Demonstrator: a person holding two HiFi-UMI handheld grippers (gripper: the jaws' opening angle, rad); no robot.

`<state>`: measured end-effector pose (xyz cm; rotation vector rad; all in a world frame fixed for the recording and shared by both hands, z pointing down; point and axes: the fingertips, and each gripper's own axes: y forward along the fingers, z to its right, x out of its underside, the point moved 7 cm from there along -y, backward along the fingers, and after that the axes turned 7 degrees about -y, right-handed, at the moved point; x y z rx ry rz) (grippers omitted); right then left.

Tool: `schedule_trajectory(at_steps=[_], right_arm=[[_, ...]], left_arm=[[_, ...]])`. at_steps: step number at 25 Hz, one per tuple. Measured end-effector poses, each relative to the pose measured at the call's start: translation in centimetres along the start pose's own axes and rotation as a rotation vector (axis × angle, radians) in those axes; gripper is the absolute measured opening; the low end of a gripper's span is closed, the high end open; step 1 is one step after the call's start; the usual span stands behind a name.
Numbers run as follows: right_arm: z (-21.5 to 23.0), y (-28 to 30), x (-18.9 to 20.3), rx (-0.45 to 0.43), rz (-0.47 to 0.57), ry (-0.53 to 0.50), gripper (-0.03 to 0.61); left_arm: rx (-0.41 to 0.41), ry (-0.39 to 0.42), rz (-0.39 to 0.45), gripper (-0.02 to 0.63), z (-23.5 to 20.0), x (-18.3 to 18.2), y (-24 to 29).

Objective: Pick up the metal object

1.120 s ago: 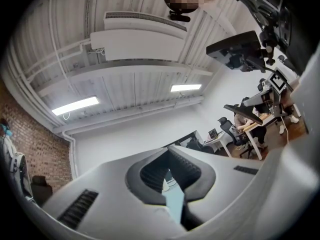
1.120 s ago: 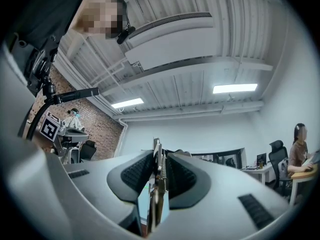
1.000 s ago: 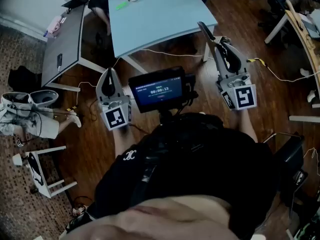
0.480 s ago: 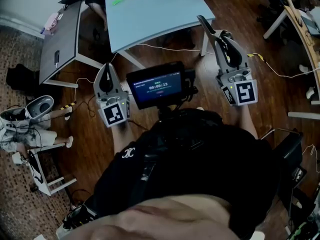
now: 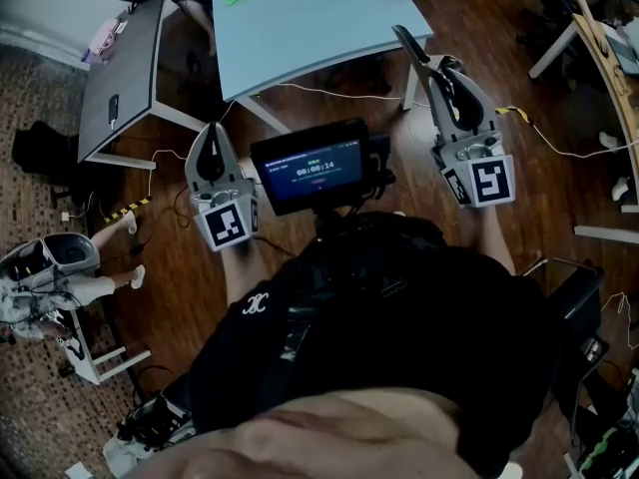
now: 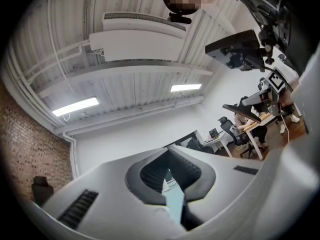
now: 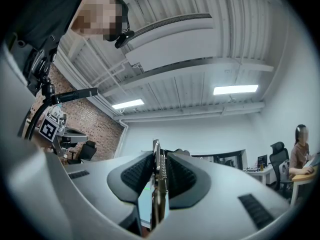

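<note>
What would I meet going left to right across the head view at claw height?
In order: dark grey desk → left claw → small screen → metal object → right claw gripping it → yellow cable connector.

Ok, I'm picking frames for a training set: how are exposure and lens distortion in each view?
Head view: dim and underexposed, only the screen glows, with mild wide-angle bending. Left gripper view: heavy fisheye, black corners, the ceiling light strip blown out. Right gripper view: same fisheye and black corners; the metal object between the jaws sits very near the lens.
</note>
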<state>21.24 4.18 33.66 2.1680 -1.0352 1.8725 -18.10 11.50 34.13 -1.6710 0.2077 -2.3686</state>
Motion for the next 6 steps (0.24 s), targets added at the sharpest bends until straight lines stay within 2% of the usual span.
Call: schedule_trajectory(at_steps=[6], right_arm=[[-0.16, 0.18, 0.20, -0.009, 0.003, -0.002, 0.058]], left_arm=[[-0.008, 0.008, 0.000, 0.009, -0.16, 0.26, -0.17]])
